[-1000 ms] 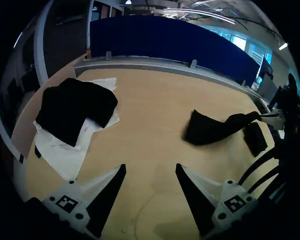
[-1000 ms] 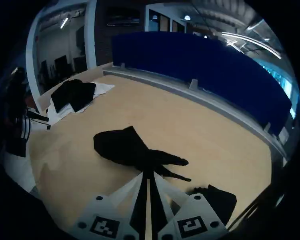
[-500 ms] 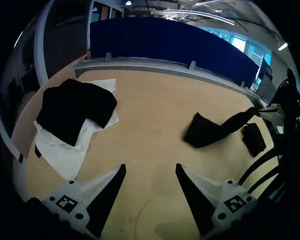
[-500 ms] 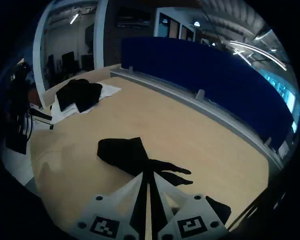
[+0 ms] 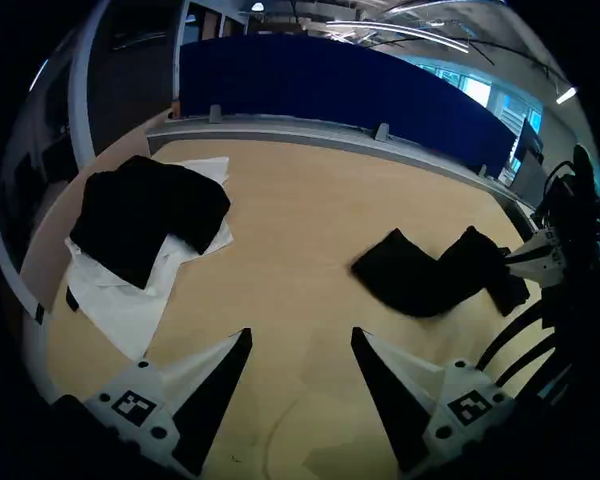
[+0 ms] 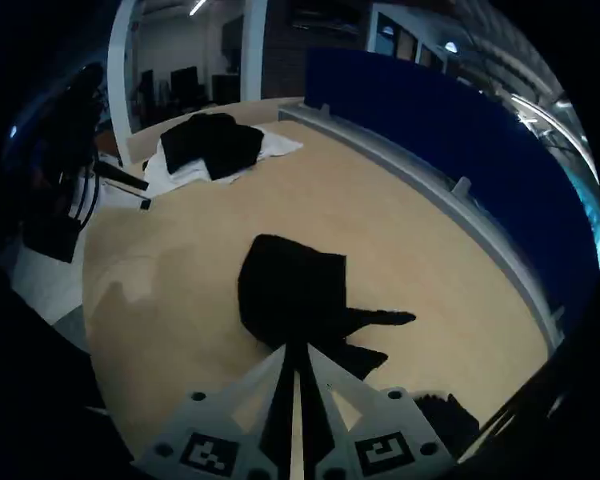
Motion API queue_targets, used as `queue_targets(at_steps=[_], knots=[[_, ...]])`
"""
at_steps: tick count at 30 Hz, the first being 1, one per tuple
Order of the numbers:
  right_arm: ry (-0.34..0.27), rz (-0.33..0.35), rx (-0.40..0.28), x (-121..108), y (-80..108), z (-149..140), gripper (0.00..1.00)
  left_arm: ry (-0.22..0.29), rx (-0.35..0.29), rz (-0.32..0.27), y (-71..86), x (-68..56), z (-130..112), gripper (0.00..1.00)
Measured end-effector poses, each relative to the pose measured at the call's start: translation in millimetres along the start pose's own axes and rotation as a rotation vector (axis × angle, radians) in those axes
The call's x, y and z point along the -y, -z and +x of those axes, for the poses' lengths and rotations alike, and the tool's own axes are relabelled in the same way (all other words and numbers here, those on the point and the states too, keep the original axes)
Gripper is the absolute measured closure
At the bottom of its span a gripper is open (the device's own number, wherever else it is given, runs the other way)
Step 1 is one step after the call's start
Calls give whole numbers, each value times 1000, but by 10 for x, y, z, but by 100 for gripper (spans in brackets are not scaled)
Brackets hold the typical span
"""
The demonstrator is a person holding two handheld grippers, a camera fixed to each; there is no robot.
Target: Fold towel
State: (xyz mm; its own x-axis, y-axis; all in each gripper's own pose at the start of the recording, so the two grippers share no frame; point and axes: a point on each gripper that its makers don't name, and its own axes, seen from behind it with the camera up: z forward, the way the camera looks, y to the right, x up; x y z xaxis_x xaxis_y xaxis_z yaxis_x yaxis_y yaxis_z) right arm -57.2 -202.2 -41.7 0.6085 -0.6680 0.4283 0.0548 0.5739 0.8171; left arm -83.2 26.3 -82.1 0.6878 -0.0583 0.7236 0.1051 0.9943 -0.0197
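My right gripper (image 6: 298, 352) is clenched on the near end of the black towel (image 6: 296, 292), both fingers pressed together with the cloth pinched between them. My left gripper (image 5: 301, 330) is spread wide with nothing in it, hovering over bare wood on the table (image 5: 300, 184). The towel lies towards the right side of the table, well apart from the pile of black and white cloths (image 5: 144, 216) at the far left and just beside a small folded black cloth (image 5: 512, 292) at the right edge. I judge it light, soft and completely limp: it creases and slumps where I hold it, so it will sag from any single grip and probably slide easily on the smooth top. Nothing about it is fragile, so a firm pinch is fine. I would take it by its corners or along one short edge, since a bite in the middle only bunches it. From the left gripper view its long axis runs left to right, the broad flat end pointing at the middle of the table and the gathered end rising to my right gripper. The free far end looks roughly square, and a corner there seems the sensible place for my left gripper
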Motion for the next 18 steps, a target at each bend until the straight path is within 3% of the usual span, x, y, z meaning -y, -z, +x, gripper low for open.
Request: queue_targets(at_steps=[9,18], knots=[[57,21,-10,2,-107,198,96,-1,3,-8,-26,-55,-53,8],[180,71,16,-21,-382,469,96,15,-2,-10,-26,-96,-125,8]])
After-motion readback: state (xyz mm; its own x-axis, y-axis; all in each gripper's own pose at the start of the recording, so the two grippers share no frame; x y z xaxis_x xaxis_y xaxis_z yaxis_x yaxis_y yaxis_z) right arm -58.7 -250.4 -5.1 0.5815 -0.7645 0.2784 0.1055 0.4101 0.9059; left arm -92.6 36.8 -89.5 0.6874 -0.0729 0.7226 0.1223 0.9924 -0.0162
